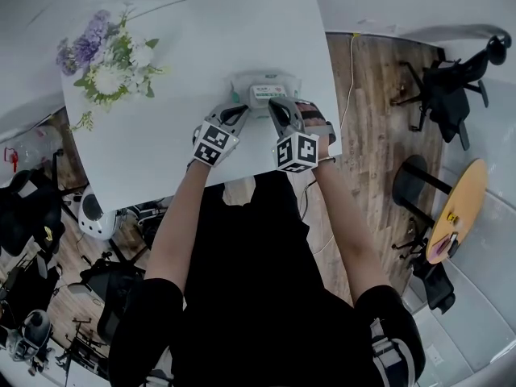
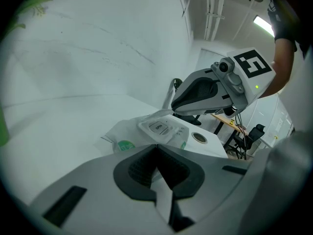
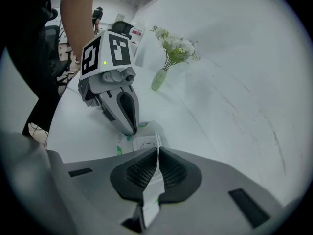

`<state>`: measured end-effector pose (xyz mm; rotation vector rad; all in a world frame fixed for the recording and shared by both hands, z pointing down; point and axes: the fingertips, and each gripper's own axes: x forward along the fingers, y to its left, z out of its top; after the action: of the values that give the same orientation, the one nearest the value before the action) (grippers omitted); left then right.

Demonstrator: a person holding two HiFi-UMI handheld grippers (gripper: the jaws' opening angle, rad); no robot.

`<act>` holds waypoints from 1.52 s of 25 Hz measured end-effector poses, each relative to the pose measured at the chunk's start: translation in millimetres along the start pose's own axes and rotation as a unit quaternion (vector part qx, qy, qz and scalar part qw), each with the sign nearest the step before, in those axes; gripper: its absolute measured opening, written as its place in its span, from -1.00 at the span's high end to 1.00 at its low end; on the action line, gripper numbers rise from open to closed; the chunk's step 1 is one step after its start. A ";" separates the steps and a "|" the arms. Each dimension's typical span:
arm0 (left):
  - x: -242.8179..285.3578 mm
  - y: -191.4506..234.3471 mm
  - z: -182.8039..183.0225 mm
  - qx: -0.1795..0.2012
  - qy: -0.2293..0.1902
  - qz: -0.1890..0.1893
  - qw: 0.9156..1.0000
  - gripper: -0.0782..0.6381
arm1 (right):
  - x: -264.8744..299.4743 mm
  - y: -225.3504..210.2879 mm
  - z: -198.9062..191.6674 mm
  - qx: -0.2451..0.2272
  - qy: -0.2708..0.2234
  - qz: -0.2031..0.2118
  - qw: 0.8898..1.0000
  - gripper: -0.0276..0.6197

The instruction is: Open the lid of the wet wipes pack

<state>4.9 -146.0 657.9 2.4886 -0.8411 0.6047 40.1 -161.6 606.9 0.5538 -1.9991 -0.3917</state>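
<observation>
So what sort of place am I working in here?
Probably an office or lab workroom: a white rectangular table on wood-plank flooring, a black swivel office chair beside it, and a round yellow side table nearby.

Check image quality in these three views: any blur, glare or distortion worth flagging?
Head view: fisheye bends the table edges, light is even, wet wipes pack is small but sharp. Left gripper view: dark round vignette, the near jaws are soft, a ceiling light is blown out. Right gripper view: same vignette, the flowers are clear, no glare on the pack.
</observation>
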 end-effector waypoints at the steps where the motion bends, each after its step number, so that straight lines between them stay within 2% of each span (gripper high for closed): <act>1: 0.1 -0.2 0.1 -0.001 0.000 0.000 1.000 0.72 | -0.2 -1.8 0.2 0.000 -0.001 -0.001 1.000 0.82; 9: -0.4 -1.0 0.0 -0.005 0.001 -0.003 1.000 0.72 | 1.3 -11.2 3.8 -0.008 -0.008 -0.005 1.000 0.82; 32: -0.3 1.4 0.6 -0.002 -0.006 0.005 1.000 0.72 | 17.7 -42.7 10.7 0.005 -0.032 -0.015 0.999 0.80; 38: -0.1 2.0 1.5 0.005 -0.009 0.008 1.000 0.72 | 24.3 -51.7 11.1 0.023 -0.035 -0.021 0.999 0.78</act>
<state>4.0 -148.2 657.1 2.5015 -0.8679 0.5932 31.5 -217.8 594.2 0.6200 -2.0700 -0.3966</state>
